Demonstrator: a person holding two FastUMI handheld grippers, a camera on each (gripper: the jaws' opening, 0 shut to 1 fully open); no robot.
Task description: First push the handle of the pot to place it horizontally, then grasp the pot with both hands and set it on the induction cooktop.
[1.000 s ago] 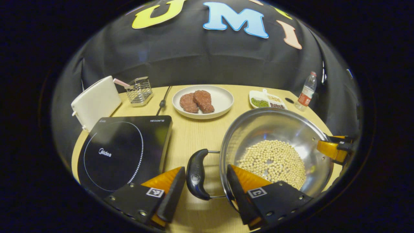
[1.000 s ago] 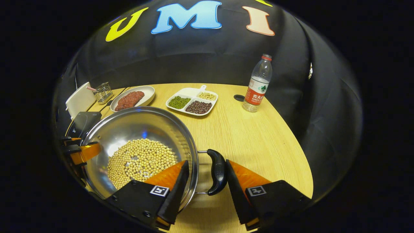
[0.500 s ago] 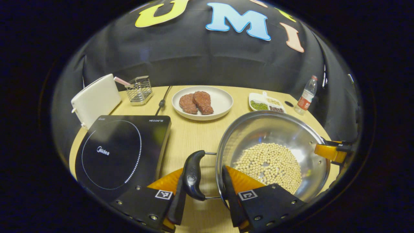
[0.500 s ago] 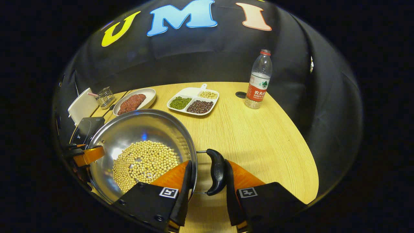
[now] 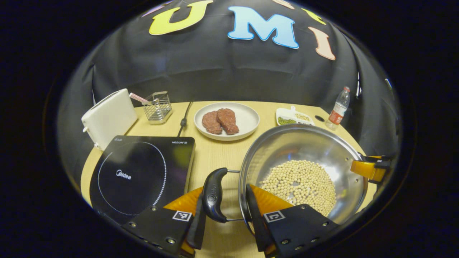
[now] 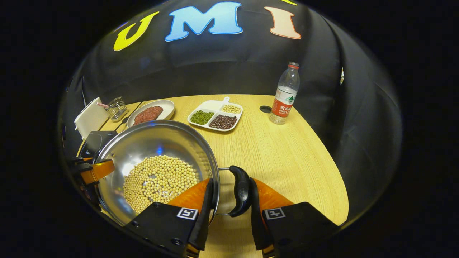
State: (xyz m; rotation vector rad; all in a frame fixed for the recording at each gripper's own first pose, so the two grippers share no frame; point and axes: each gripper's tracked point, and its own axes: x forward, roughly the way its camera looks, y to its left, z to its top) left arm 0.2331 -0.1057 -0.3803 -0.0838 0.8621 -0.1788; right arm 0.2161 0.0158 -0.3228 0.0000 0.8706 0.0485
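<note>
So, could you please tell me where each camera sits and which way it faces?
Left gripper view: rides the left gripper, at the pot's left handle, facing the induction cooktop and meat plate.
Right gripper view: rides the right gripper, at the right handle, facing the bottle.
Shared: the pot of beans, and each shows the other gripper.

A steel pot (image 5: pixel 304 150) of pale beans is seen beside the black induction cooktop (image 5: pixel 140 172) — its black side handles (image 5: pixel 214 195) lie horizontal.
</note>
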